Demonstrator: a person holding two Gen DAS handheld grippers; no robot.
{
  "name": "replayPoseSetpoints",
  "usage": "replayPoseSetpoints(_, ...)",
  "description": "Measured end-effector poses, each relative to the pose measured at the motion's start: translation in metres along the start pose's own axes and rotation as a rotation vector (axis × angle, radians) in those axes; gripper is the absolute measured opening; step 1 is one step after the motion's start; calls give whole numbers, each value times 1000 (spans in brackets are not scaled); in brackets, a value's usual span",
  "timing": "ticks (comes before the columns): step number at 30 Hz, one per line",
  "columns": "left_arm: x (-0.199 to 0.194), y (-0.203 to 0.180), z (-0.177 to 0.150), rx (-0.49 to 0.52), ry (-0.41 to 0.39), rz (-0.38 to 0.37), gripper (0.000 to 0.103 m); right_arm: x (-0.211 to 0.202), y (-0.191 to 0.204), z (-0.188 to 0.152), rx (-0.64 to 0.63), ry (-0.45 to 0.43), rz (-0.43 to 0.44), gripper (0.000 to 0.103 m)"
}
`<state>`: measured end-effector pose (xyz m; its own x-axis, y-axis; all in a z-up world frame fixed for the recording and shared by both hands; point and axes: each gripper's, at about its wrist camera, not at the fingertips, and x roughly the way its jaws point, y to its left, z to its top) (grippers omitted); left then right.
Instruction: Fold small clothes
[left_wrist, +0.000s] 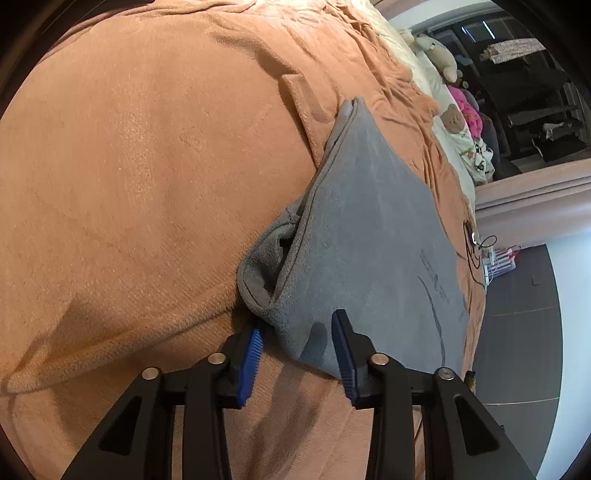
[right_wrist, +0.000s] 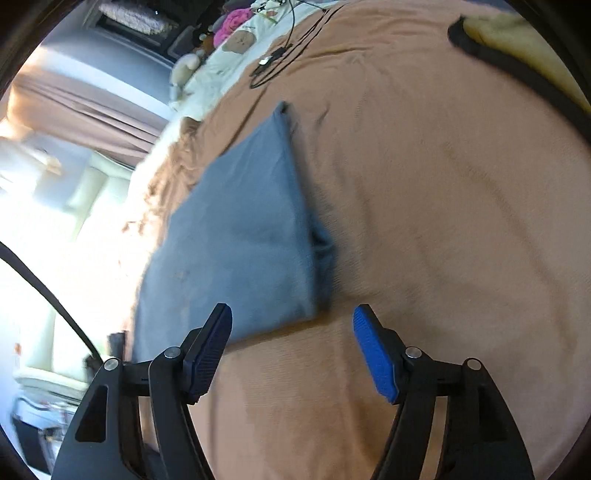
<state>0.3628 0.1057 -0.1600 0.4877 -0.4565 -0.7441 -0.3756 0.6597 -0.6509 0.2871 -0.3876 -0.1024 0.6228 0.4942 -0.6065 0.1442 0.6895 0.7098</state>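
A small grey garment (left_wrist: 369, 229) lies folded on the orange blanket (left_wrist: 147, 166), with dark print near its right edge. My left gripper (left_wrist: 299, 328) is open, its blue pads on either side of the garment's near corner, which lies between them ungripped. In the right wrist view the same garment (right_wrist: 240, 229) looks blue-grey and blurred. My right gripper (right_wrist: 291, 325) is open and empty, just in front of the garment's near edge, above the blanket (right_wrist: 443, 221).
Black cables (right_wrist: 280, 55) lie on the blanket beyond the garment. Pillows, plush toys (left_wrist: 454, 118) and pink cloth sit at the bed's far end. A yellow item with black trim (right_wrist: 517, 55) lies at the upper right. The bed edge and dark floor (left_wrist: 517, 332) are to the right.
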Motion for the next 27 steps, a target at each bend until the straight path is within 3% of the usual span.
replayPoseSetpoints(3,4,5,-2,-39,7,-22,39,17,-2,-6,45,31,69,67)
replayPoseSetpoints(7,6,10,-1,-63,-9,-35,39,38,-10,-8,130,22,98,67)
replayPoseSetpoints(12,6,18,5,-124,-52,-62,39,44,-32,-10,324,-132,143,66)
replayPoseSetpoints(16,8,22,8,-165,-87,-83,39,49,-31,-14,362,-226,129,66)
replayPoseSetpoints(19,6,24,10,-187,-105,-102,39,55,-25,-17,349,-242,103,55)
replayPoseSetpoints(22,6,27,13,-205,-110,-117,39,65,-19,-19,357,-232,100,32)
replayPoseSetpoints(24,6,27,13,-201,-108,-108,24,71,-20,-14,359,-199,106,12)
replayPoseSetpoints(27,5,31,15,-201,-97,-149,10,54,-18,-13,343,-199,113,5)
